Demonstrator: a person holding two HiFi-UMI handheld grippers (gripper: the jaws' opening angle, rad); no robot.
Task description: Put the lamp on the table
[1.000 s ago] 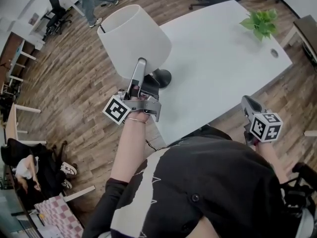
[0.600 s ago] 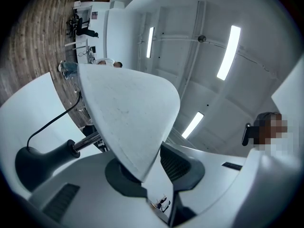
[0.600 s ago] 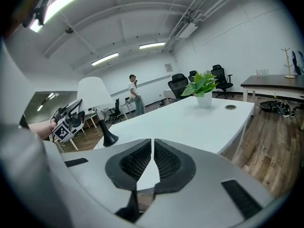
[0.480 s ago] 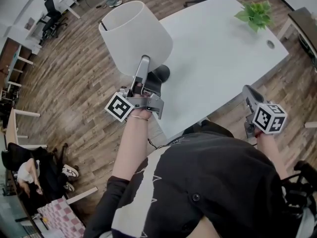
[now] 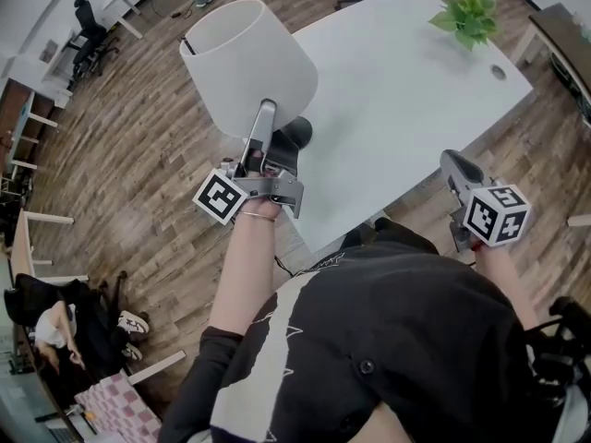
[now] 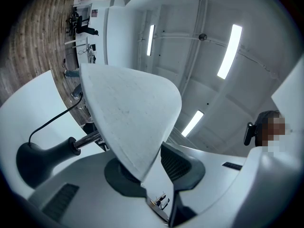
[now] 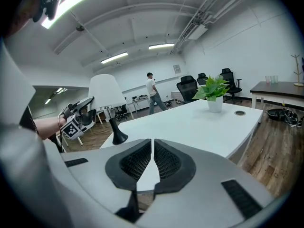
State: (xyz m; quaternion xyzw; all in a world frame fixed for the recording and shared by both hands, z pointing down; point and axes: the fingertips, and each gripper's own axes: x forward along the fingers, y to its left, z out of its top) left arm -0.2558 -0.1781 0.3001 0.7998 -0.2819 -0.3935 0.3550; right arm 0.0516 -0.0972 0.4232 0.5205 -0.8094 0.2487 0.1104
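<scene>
A wood-plank floor (image 5: pixel 138 155) runs under white walls (image 7: pixel 247 37), black office chairs (image 7: pixel 189 88) and a ceiling (image 7: pixel 142 23) hung with strip lights (image 7: pixel 114 57).

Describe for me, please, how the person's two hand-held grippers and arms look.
The left hand-held gripper and right hand-held gripper are grey with dark ribbed pads. Each carries a white cube printed with black square markers. The person wears a black top with white patches, and a thin bracelet on the left wrist.
</scene>
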